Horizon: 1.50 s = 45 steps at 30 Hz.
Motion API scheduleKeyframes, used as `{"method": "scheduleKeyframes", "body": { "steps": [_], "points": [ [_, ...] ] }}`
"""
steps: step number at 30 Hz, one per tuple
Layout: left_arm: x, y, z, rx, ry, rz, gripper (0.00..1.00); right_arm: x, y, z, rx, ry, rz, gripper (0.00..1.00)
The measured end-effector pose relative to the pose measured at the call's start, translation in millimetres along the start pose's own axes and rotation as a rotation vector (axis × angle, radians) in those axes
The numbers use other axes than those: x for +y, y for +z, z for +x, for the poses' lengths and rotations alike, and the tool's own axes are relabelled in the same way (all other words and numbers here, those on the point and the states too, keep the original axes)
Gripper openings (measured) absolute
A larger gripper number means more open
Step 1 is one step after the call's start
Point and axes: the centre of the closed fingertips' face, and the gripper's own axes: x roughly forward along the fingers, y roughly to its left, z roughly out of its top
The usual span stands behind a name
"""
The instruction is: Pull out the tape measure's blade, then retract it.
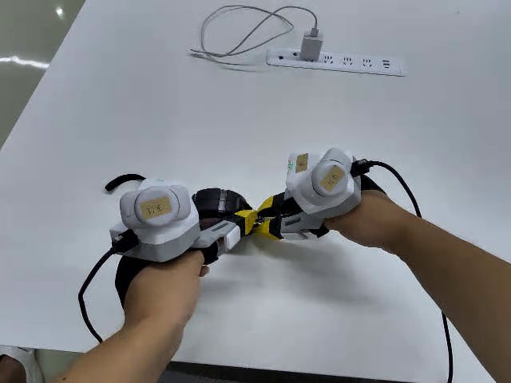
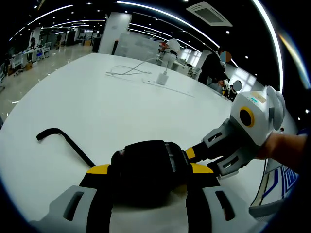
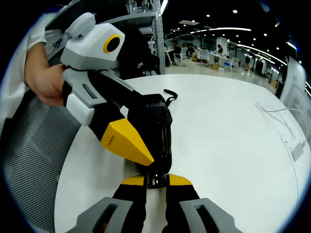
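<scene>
Black and rounded, the tape measure (image 2: 146, 160) lies near the front edge of the white table (image 1: 160, 96), about midway along that edge. The left gripper (image 2: 149, 174) has its yellow-tipped jaws clamped on the case, one against each side. A black wrist strap (image 2: 63, 141) trails from the case across the tabletop on the left. The right gripper (image 3: 156, 183) meets it from the opposite side, its jaws drawn narrow and pinched on the small metal end hook (image 3: 156, 178) of the blade, right at the mouth of the case; hardly any blade shows between hook and case. In the head view the two grippers' tips nearly touch over the tape measure, each held in one of the person's hands. Toward the far edge, well apart from the work, a white power strip (image 1: 335, 61) holds a charger (image 1: 311, 45) with a looped cable (image 1: 239, 32).
</scene>
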Motion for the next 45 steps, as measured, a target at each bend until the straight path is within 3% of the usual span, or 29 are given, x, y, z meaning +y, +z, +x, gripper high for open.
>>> {"method": "scheduleKeyframes", "body": {
  "steps": [11, 16, 23, 34, 43, 45],
  "points": [
    [-1.6, -0.4, 0.1, -0.003, -0.003, 0.016, 0.58, 2.2, -0.1, -1.1, 0.0, 0.002, 0.011, 0.13],
    [-1.6, -0.5, 0.6, -0.001, -0.007, 0.025, 0.59, -2.4, -1.3, -4.6, 0.003, -0.017, 0.016, 0.21],
    [-1.7, -0.2, 0.9, 0.0, -0.004, 0.044, 0.6, -1.5, -2.9, -5.5, 0.006, -0.018, 0.017, 0.22],
    [-2.9, 6.2, -3.2, -0.031, -0.019, 0.04, 0.61, -2.3, 2.6, -8.6, -0.016, -0.027, 0.031, 0.24],
    [-5.4, 3.8, -9.2, -0.029, -0.036, 0.04, 0.62, -0.9, 5.0, -16.9, -0.039, -0.046, 0.039, 0.26],
    [-5.0, 3.8, -11.4, -0.029, -0.037, 0.062, 0.62, -1.1, 5.7, -19.8, -0.049, -0.053, 0.052, 0.26]
  ]
}}
